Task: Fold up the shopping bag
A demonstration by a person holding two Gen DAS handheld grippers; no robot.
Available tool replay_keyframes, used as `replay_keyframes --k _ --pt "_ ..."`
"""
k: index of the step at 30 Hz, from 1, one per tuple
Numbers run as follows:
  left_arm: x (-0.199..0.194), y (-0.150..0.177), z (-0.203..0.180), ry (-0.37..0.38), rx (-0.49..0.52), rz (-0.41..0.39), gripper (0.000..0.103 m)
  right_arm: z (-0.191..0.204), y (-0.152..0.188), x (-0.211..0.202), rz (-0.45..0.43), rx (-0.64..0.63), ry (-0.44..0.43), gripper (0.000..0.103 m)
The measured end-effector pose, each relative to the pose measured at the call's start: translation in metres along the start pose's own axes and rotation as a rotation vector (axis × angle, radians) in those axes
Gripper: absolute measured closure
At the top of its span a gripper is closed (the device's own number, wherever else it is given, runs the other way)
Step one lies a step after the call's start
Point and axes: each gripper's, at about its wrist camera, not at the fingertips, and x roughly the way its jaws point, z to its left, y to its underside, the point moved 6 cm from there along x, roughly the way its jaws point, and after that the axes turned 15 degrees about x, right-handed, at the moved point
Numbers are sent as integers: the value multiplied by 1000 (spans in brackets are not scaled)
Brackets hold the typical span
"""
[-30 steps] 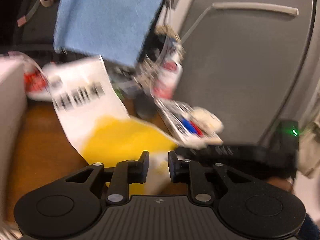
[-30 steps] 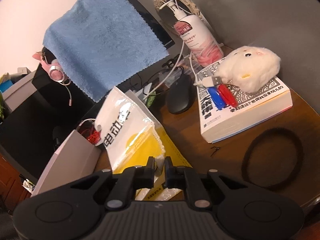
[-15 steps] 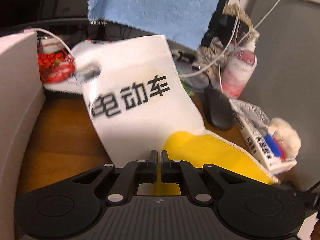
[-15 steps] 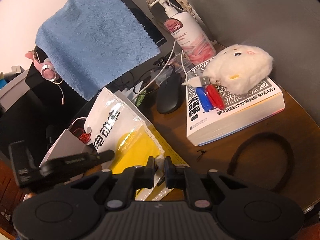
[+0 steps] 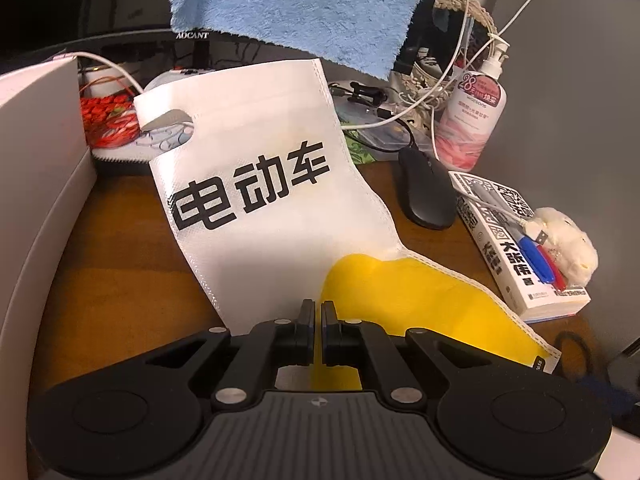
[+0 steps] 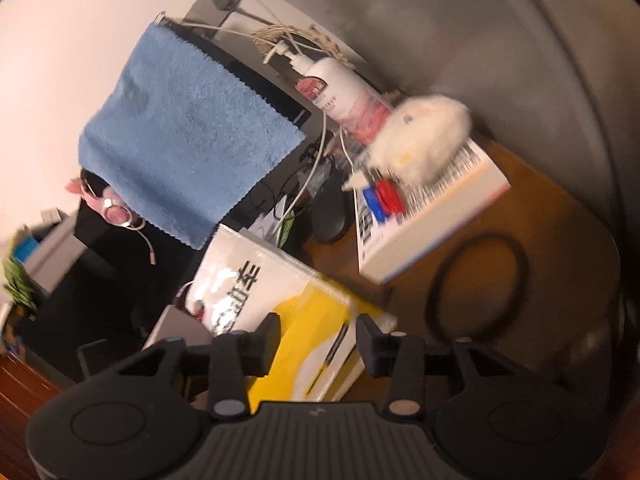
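Desk point(image 5: 120, 264) of brown wood carries the shopping bag point(image 5: 256, 184), white and yellow, lying flat from centre toward twelve o'clock in the left wrist view. Book point(image 5: 520, 256) sits at three o'clock, mouse point(image 5: 426, 192) at two. Left gripper point(image 5: 317, 332) is pinched tight on the bag's near edge. Right gripper point(image 6: 316, 344) is opening, bag between its jaws but unpressed. Best keep the left pinch firm and carry that edge straight over toward twelve o'clock.

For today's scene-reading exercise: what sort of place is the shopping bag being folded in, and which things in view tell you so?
Probably a home or office computer desk. A black computer mouse lies on the wooden desktop, a monitor stands behind the shopping bag, and a thick book sits alongside.
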Motion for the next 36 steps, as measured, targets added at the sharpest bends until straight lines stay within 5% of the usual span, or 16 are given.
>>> replay_keyframes --k 14,17,18,22,28,36 --pt "-27 26 -42 51 2 43 100 -48 47 -16 112 196 1 52" --pt "-31 30 -50 66 11 47 100 -51 47 -17 109 225 -38 72" --pt "-31 31 -52 73 13 48 100 -50 46 -19 95 216 -43 83" --pt "-36 36 -61 118 10 54 100 -38 37 -35 7 140 -47 93" --pt "-51 43 -73 159 36 49 99 -12 21 -54 -46 47 -80 96" --pt "-77 40 -61 70 117 -33 99 8 9 -52 5 -53 -86 96"
